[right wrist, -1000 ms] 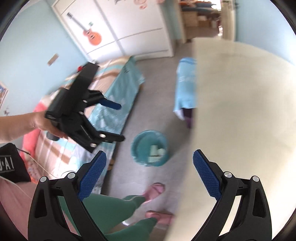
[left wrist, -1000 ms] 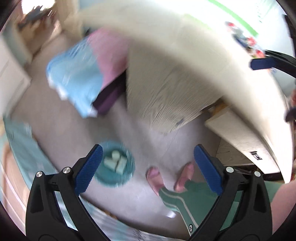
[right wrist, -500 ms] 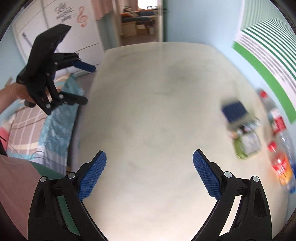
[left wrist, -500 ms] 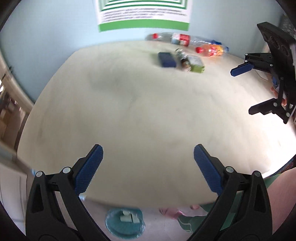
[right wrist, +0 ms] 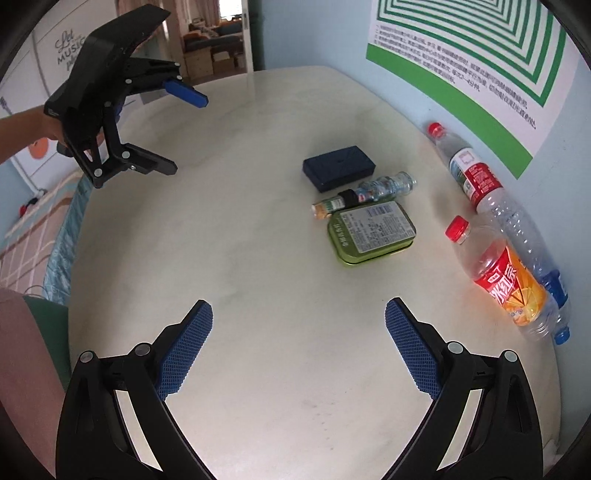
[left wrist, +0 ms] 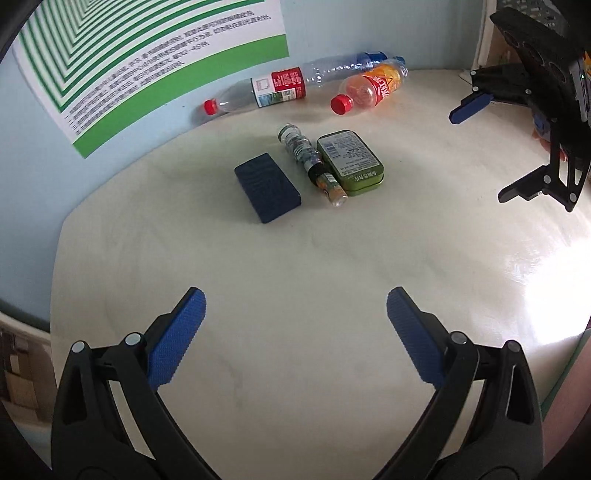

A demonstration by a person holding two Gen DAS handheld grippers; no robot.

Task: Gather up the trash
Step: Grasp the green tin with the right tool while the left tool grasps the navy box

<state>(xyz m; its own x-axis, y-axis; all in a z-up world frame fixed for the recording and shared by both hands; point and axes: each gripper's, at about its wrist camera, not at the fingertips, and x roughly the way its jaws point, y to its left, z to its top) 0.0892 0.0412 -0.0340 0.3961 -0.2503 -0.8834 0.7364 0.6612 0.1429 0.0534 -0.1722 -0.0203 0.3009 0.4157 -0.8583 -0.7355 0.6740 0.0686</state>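
Trash lies at the far side of the pale table (left wrist: pixel 295 258): a clear water bottle with a red label (left wrist: pixel 273 90) (right wrist: pixel 480 184), an orange drink bottle (left wrist: pixel 369 88) (right wrist: pixel 506 280), a small vial (left wrist: pixel 312 166) (right wrist: pixel 365 194), a green tin (left wrist: pixel 349 160) (right wrist: pixel 371 230) and a dark blue box (left wrist: pixel 266 186) (right wrist: pixel 339 168). My left gripper (left wrist: pixel 295 332) (right wrist: pixel 188 134) hovers open and empty over the table's near left part. To the right of the trash, my right gripper (right wrist: pixel 298 343) (left wrist: pixel 476 158) is also open and holds nothing.
A green-striped poster (left wrist: pixel 147 55) hangs on the blue wall behind the bottles. A bed with a checked cover (right wrist: pixel 37 229) stands beyond the table's left edge. A doorway (right wrist: pixel 221 33) opens at the far end. Window glare falls on the table's right side.
Both views have swung up from the floor and the teal bin to the table top. The trash now appears nearer and sharp; both grippers stay open.
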